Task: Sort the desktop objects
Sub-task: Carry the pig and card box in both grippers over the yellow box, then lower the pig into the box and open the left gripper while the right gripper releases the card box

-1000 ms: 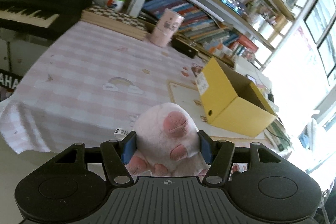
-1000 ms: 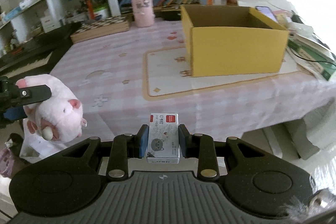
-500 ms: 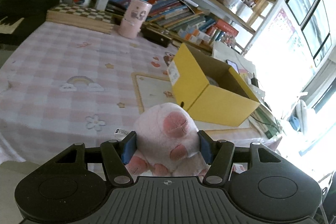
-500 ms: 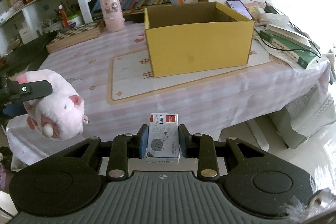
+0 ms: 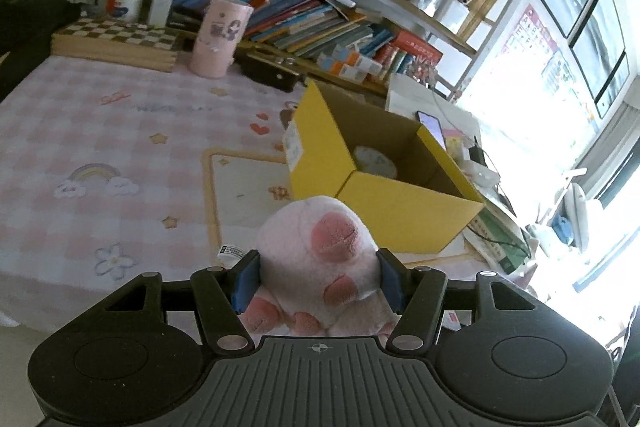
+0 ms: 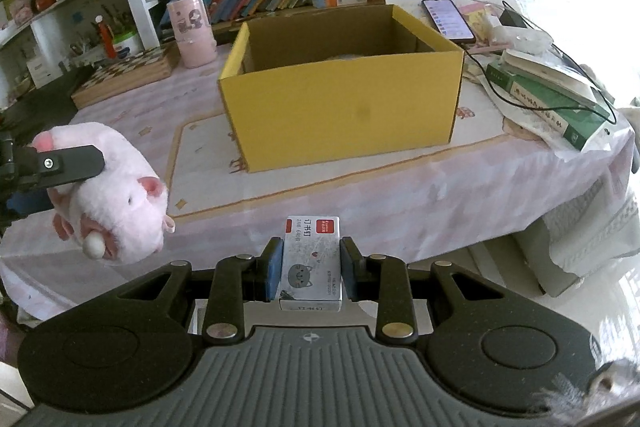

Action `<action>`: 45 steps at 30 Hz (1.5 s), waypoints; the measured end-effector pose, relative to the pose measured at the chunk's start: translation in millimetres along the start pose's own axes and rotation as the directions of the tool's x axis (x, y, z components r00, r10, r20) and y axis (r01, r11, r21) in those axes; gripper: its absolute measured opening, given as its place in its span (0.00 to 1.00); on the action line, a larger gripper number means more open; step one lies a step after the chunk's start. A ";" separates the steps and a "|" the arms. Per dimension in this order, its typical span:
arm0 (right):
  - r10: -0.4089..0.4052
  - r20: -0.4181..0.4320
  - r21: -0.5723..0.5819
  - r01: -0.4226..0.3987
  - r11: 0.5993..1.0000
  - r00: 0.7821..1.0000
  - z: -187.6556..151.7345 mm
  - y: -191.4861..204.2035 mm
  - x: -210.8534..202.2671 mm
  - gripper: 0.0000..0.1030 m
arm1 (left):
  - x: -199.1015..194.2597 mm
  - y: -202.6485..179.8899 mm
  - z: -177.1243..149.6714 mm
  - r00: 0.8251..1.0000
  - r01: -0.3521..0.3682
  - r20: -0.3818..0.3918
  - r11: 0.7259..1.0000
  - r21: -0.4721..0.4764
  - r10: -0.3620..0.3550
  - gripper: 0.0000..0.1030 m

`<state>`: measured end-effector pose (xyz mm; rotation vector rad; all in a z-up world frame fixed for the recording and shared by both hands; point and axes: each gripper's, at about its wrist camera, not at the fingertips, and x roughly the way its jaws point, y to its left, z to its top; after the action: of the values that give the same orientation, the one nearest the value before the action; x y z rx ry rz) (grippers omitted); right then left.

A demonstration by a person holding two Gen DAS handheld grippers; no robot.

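Both tools have advanced toward the yellow box (image 6: 340,107), now at 12 o'clock on the worktop (image 6: 400,195). Left tool (image 5: 318,279) clamps the plush pig (image 5: 320,255): soft, light, grip mid-body. Right tool (image 6: 311,267) pinches the staple box (image 6: 311,263): rigid, light, flat-sided.

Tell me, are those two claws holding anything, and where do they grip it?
Yes. The left gripper squeezes a pink plush pig across its body. The right gripper clamps a small staple box by its two long sides.
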<state>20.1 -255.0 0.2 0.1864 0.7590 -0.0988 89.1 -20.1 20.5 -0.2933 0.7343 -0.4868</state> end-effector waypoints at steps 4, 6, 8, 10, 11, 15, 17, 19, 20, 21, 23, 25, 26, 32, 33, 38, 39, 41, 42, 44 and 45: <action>0.003 0.008 0.003 -0.003 1.000 1.000 13.0 -15.8 6.6 0.27 | 14.3 -15.3 8.2 1.000 0.002 0.010 1.000 0.027 -0.002 0.59; 0.004 0.018 0.008 -0.004 1.000 1.000 20.9 -24.6 10.0 0.27 | 20.8 -24.0 13.2 1.000 0.002 0.023 0.999 0.047 -0.003 0.59; 0.005 0.031 0.014 -0.005 1.000 0.999 30.6 -33.9 13.5 0.27 | 26.8 -33.0 19.4 0.999 0.004 0.043 0.997 0.071 -0.007 0.59; 0.004 0.047 0.015 -0.005 1.000 0.999 40.4 -42.3 16.0 0.27 | 33.4 -41.8 25.3 0.998 0.006 0.061 0.996 0.088 -0.012 0.59; 0.004 0.057 0.015 -0.005 1.000 0.998 46.5 -46.6 17.6 0.27 | 37.1 -46.4 28.9 0.997 0.006 0.073 0.995 0.096 -0.014 0.59; 0.010 0.093 0.007 -0.011 1.000 0.996 69.2 -61.5 23.1 0.27 | 50.4 -64.4 42.8 0.992 0.000 0.123 0.992 0.125 -0.015 0.59; 0.016 0.115 -0.001 -0.016 1.000 0.993 81.4 -68.4 25.4 0.27 | 57.2 -72.6 49.2 0.989 -0.003 0.145 0.990 0.138 -0.017 0.59; 0.024 0.135 -0.011 -0.023 1.000 0.991 92.8 -74.5 27.6 0.27 | 64.8 -80.6 54.8 0.986 -0.013 0.166 0.988 0.155 -0.013 0.59; 0.029 0.146 -0.017 -0.027 1.000 0.989 99.3 -77.7 29.0 0.27 | 69.0 -84.5 57.5 0.983 -0.021 0.182 0.985 0.168 -0.010 0.59; 0.033 0.156 -0.023 -0.030 0.999 0.987 105.2 -80.5 30.4 0.27 | 72.7 -87.0 59.1 0.980 -0.031 0.197 0.983 0.179 -0.005 0.59; 0.044 0.172 -0.041 -0.037 0.998 0.984 117.2 -85.8 34.5 0.27 | 82.3 -91.6 63.7 0.977 -0.056 0.211 0.980 0.193 0.014 0.59; 0.053 0.184 -0.059 -0.043 0.997 0.981 128.8 -90.7 40.5 0.27 | 92.3 -94.9 68.4 0.975 -0.084 0.220 0.975 0.206 0.037 0.59; 0.058 0.189 -0.069 -0.046 0.997 0.980 133.0 -92.7 42.8 0.27 | 96.7 -97.0 70.0 0.973 -0.100 0.227 0.971 0.218 0.049 0.59; 0.087 0.207 -0.116 -0.064 0.991 0.975 160.7 -102.8 61.7 0.27 | 123.0 -109.6 78.6 0.965 -0.164 0.245 0.944 0.287 0.093 0.59; 0.090 0.206 -0.125 -0.065 0.990 0.974 164.5 -103.2 65.5 0.27 | 127.5 -111.5 79.3 0.965 -0.171 0.244 0.940 0.294 0.099 0.59; 0.112 0.190 -0.203 -0.073 0.977 0.975 179.2 -100.7 85.9 0.27 | 155.1 -121.2 77.9 0.971 -0.193 0.206 0.911 0.364 0.123 0.59; 0.117 0.185 -0.219 -0.076 0.973 0.976 182.0 -99.7 90.2 0.27 | 161.0 -122.6 76.4 0.973 -0.195 0.194 0.905 0.379 0.129 0.59; 0.125 0.171 -0.252 -0.079 0.964 0.977 186.9 -97.6 99.4 0.27 | 172.9 -125.3 73.5 0.977 -0.196 0.163 0.893 0.406 0.140 0.59; 0.129 0.162 -0.266 -0.082 0.961 0.978 189.7 -97.1 104.5 0.27 | 177.4 -126.2 71.7 0.978 -0.196 0.150 0.888 0.417 0.145 0.59; 0.137 0.138 -0.291 -0.092 0.952 0.981 195.3 -95.5 115.3 0.27 | 188.0 -128.1 68.4 0.979 -0.200 0.127 0.879 0.433 0.160 0.59; 0.140 0.121 -0.305 -0.097 0.947 0.983 198.2 -94.4 121.4 0.27 | 192.5 -129.2 67.3 0.979 -0.201 0.116 0.876 0.439 0.167 0.59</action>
<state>226.6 -390.3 44.5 -0.0627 0.6102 0.1172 217.9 -224.2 13.3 0.1925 0.5501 -0.4468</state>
